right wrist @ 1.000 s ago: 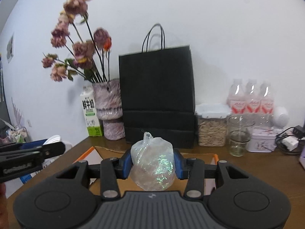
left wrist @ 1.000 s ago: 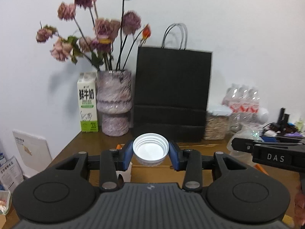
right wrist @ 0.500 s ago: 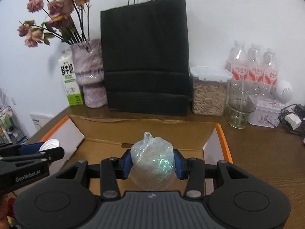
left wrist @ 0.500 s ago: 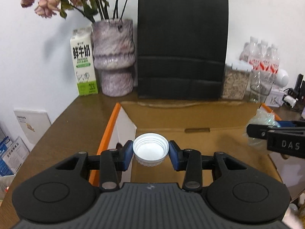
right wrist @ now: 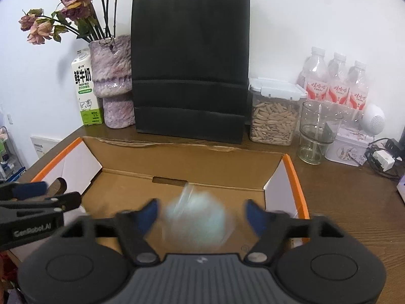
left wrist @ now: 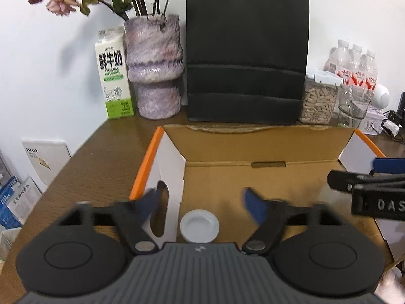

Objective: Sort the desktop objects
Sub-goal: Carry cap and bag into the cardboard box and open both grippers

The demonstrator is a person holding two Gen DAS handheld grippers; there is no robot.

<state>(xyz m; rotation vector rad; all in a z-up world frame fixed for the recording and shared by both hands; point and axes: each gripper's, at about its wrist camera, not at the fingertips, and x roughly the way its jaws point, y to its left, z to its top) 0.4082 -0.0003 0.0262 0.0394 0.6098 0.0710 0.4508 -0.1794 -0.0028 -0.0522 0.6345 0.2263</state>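
Left wrist view: the left tongs (left wrist: 202,202), at lower centre, are spreading apart, pinching nothing. The white cap (left wrist: 199,226) is lying free between and below them, inside the open cardboard box (left wrist: 253,147) on the table (left wrist: 101,157). The right tongs (left wrist: 364,177) are entering at the right edge.

Right wrist view: the right tongs (right wrist: 201,211) are likewise opening. The crumpled plastic wrap (right wrist: 196,219), blurred, is sitting between the pads untouched, over the box floor. The left tongs (right wrist: 38,192) are showing at the left edge.
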